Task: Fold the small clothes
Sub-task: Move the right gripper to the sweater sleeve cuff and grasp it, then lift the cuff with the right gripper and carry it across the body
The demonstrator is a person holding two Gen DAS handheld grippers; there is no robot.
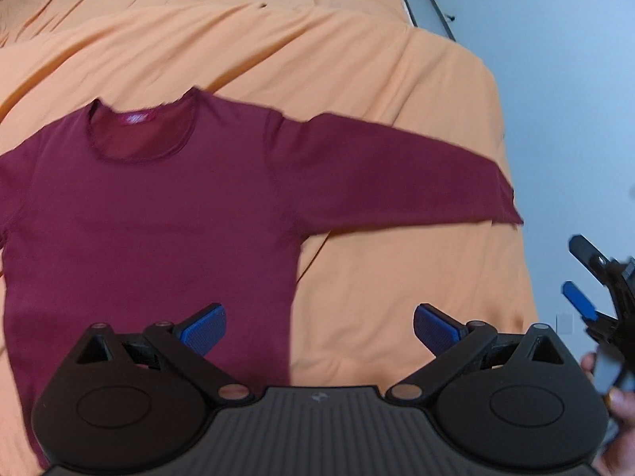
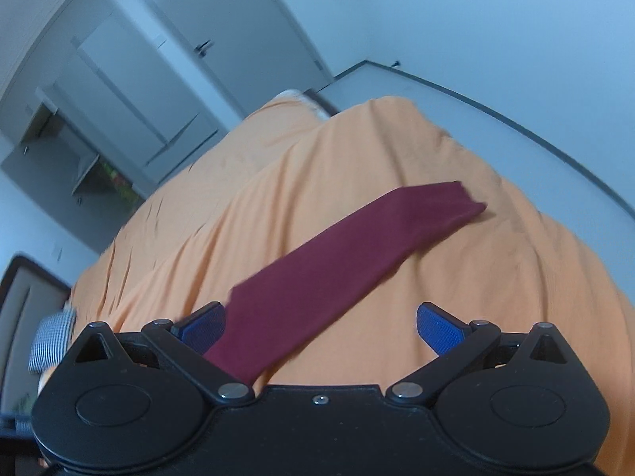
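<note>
A maroon long-sleeved shirt [image 1: 158, 214] lies flat, front up, on the orange bedcover [image 1: 357, 79], neck hole toward the far side. Its right sleeve [image 1: 397, 174] stretches out toward the bed's edge. My left gripper [image 1: 319, 325] hovers open over the shirt's lower right hem, nothing between its blue pads. The right gripper [image 1: 575, 273] shows at the right edge of the left wrist view, held by a hand. In the right wrist view the right gripper [image 2: 321, 325] is open above the sleeve [image 2: 357, 254], which runs from under its left finger toward the cuff.
The bed's right edge [image 1: 512, 198] drops to a pale floor [image 1: 555, 79]. A dark-framed object [image 1: 424, 0] leans by the wall. White doors [image 2: 222, 39] and an open cupboard [image 2: 71, 150] stand beyond the bed. A checkered cloth [image 2: 51, 337] lies at the left.
</note>
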